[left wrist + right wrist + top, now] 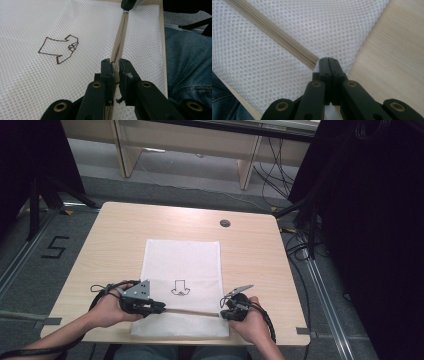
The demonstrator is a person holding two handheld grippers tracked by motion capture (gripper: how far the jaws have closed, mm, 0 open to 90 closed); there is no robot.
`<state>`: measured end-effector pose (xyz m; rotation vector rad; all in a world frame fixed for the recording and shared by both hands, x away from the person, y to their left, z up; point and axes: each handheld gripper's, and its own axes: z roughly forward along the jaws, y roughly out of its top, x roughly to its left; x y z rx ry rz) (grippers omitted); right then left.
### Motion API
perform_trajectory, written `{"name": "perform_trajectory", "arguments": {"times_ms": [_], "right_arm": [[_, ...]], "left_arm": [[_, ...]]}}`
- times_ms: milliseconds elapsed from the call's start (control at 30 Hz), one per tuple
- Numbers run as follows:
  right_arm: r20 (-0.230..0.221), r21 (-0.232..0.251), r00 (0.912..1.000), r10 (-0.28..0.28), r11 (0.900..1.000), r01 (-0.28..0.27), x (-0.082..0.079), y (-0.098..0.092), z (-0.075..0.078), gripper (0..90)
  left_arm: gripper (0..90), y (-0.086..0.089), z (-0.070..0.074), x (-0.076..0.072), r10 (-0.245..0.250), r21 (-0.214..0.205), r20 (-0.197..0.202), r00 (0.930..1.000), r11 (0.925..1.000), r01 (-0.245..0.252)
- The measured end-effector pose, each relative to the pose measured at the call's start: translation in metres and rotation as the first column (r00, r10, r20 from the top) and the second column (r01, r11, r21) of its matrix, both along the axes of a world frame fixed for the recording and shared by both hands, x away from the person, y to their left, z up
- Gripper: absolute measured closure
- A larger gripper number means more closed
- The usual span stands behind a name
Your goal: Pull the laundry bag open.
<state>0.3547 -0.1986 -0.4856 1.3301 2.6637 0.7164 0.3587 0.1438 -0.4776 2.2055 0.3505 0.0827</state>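
Slippage is the main risk on the left side, where the left gripper (pixel 115 71) is closed on what looks like the zipper pull (pixel 115 75) of a white mesh bag (pixel 182 265); only a small tan piece is seen between the black jaws, so the hold could be lost if a pull were made at an angle to the zipper (pixel 120 37) instead of along it. Bunching of the thin netting could also be caused, since the bag lies loose on the tabletop (pixel 115 230) and is anchored at one end only. At the right, the right gripper (pixel 328 61) is shut tight on the white fabric at the far end of the zipper, close to the bag's edge; if that pinch were too shallow, the cloth could be dragged out and the whole bag would slide toward the left hand (pixel 107 307). Snagging of the mesh in the teeth is judged possible too. As for looks, the bag is a flat rectangle of fine honeycomb netting, laid near the person's edge of the tabletop, with a small brown outline drawing (pixel 180 288) near its middle. A beige zipper is run across its near part from one gripper to the other, and appears closed along the visible stretch. Blue jeans (pixel 190 65) are seen beyond the tabletop edge.
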Motion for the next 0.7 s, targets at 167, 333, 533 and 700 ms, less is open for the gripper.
{"name": "perform_trajectory", "arguments": {"times_ms": [167, 333, 533, 700], "right_arm": [[0.014, 0.001, 0.9998, 0.011, 0.9999, -0.011, 0.0011, -0.0009, -0.0007, 90.0], [0.014, 0.0, 0.9999, 0.009, 1.0, -0.009, 0.001, -0.0007, -0.0009, 90.0], [0.016, 0.002, 0.9998, 0.013, 0.9999, -0.013, 0.0011, -0.001, -0.001, 90.0], [0.015, 0.001, 0.9998, 0.011, 0.9999, -0.011, 0.001, -0.0009, -0.0009, 90.0]], "left_arm": [[82.0, -0.0003, -0.0006, 0.0, 0.005, -0.006, -0.006, 1.0, 1.0, -0.005], [82.0, 0.0001, -0.001, 0.0001, 0.004, 0.002, -0.001, 1.0, 1.0, -0.004], [82.0, 0.0064, -0.0022, 0.0009, 0.015, 0.003, -0.023, 0.9996, 0.9999, -0.015], [82.0, 0.0069, -0.0031, 0.0008, 0.018, -0.008, -0.033, 0.9993, 0.9998, -0.018]]}}
